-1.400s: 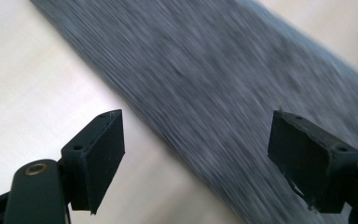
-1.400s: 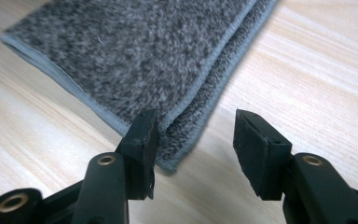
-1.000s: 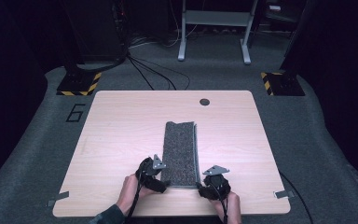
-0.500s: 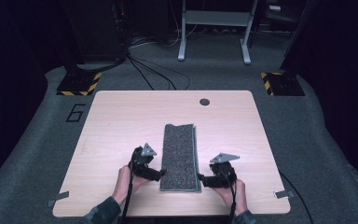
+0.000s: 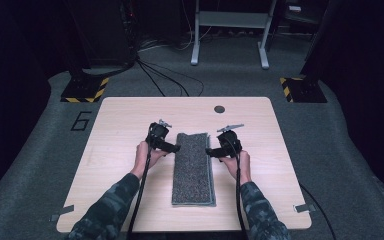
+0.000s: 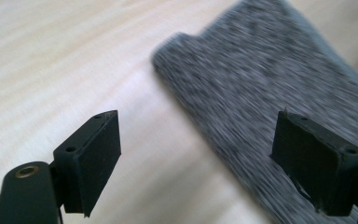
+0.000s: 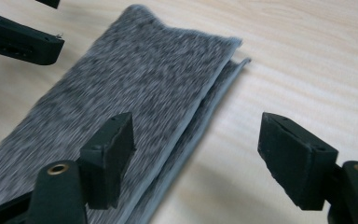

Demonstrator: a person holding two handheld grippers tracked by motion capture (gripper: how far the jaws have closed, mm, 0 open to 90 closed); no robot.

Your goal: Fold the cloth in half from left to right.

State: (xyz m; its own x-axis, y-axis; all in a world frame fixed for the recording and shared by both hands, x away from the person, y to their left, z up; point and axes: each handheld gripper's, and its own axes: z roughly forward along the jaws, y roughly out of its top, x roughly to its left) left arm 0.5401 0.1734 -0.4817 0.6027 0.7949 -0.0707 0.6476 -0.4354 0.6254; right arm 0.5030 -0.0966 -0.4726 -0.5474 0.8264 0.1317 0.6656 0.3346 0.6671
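Note:
A grey cloth (image 5: pixel 194 167), folded into a long strip, lies flat in the middle of the wooden table (image 5: pixel 120 130). My left gripper (image 5: pixel 172 147) hovers at the strip's far left edge, jaws open, pointing in at it. In the left gripper view the cloth (image 6: pixel 261 88) runs under the open gripper (image 6: pixel 200 149), untouched. My right gripper (image 5: pixel 211 151) faces it from the far right edge. Its jaws have just been opening, and the right gripper (image 7: pixel 200 156) stands open over the layered edge of the cloth (image 7: pixel 135 93) without pressing on it.
A dark round grommet (image 5: pixel 219 109) sits in the tabletop beyond the cloth. Stands with yellow-and-black striped bases (image 5: pixel 85 90) (image 5: pixel 300 89) and a metal frame (image 5: pixel 230 30) are on the floor behind the table. Cables trail from both grippers over the near edge.
Both hands have moved away from the near end of the cloth, along its sides, up to its far end. The cloth lies where it was.

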